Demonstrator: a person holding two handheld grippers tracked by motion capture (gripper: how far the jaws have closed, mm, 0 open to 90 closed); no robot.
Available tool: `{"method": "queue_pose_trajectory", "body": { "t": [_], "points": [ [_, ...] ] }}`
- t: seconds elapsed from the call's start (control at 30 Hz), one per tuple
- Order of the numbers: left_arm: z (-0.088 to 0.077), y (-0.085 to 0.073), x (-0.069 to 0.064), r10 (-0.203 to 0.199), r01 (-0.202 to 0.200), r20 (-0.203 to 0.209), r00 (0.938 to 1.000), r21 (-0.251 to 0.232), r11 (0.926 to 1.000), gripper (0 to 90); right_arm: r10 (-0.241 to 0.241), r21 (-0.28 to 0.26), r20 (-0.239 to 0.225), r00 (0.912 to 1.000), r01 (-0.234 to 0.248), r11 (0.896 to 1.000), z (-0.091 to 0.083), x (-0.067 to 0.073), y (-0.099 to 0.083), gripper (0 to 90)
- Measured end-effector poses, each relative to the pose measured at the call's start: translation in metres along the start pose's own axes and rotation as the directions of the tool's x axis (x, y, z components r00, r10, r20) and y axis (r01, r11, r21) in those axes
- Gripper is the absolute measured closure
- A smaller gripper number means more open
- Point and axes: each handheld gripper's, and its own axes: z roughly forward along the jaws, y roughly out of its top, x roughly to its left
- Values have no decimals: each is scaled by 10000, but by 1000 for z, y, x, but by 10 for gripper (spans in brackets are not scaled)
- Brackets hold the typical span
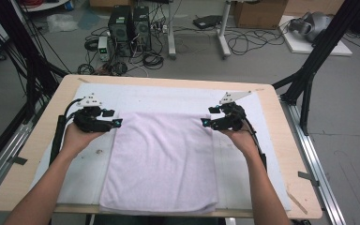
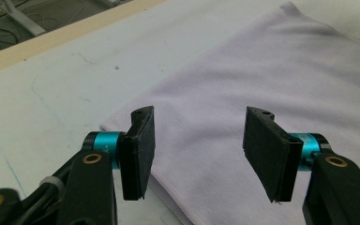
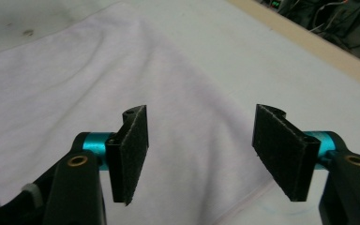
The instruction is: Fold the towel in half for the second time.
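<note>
With both grippers off the cloth and nothing pinched, I read this as the gap between folds on the towel (image 1: 161, 159).

Towel: pale lilac, already doubled as far as I can tell, lying flat at table centre on the white mat (image 1: 178, 96), running from about centre down to the 6 o'clock edge of the table (image 1: 37, 140).

Left gripper (image 1: 118, 123): at the towel's 10 o'clock corner, pointing toward 3 o'clock. Jaws spread, empty; in the left gripper view that corner (image 2: 122, 124) lies below and between the pads, clear of them.

Right gripper (image 1: 205, 122): at the 2 o'clock corner, pointing toward 9 o'clock. Jaws spread, empty; the right gripper view shows the towel's hem (image 3: 243, 199) under the gap, no contact.

Next move, my guess: another fold.
- Drop both grippers to the far corners, one pad under the edge, one on top.
- Must catch every layer at each corner, else the stack splits.
- Close both together, lift evenly, carry toward 6 o'clock, keep corners square.

Risk: left pad skimming over the top layer.
</note>
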Motion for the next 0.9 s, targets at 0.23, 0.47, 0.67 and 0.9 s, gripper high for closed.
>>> {"method": "queue_pose_trajectory", "body": {
  "t": [0.23,0.47,0.67,0.9],
  "points": [
    [17,-3,20,-153,159,-394,9991,128,9998,467,664,517,200,9976,-674,9964,15,-20,-5,368],
    [39,-13,31,-317,339,-845,9959,248,9991,519,841,756,683,9941,-893,9931,28,-31,-15,400],
    [54,-25,47,-925,1008,-1264,9877,615,9930,535,1037,1107,1085,9887,-1156,9871,42,-38,-23,414],
    [72,-35,51,-1615,1688,-817,9835,921,9813,508,1507,1543,1289,9801,-1699,9733,56,-52,-40,389]
  ]
}}
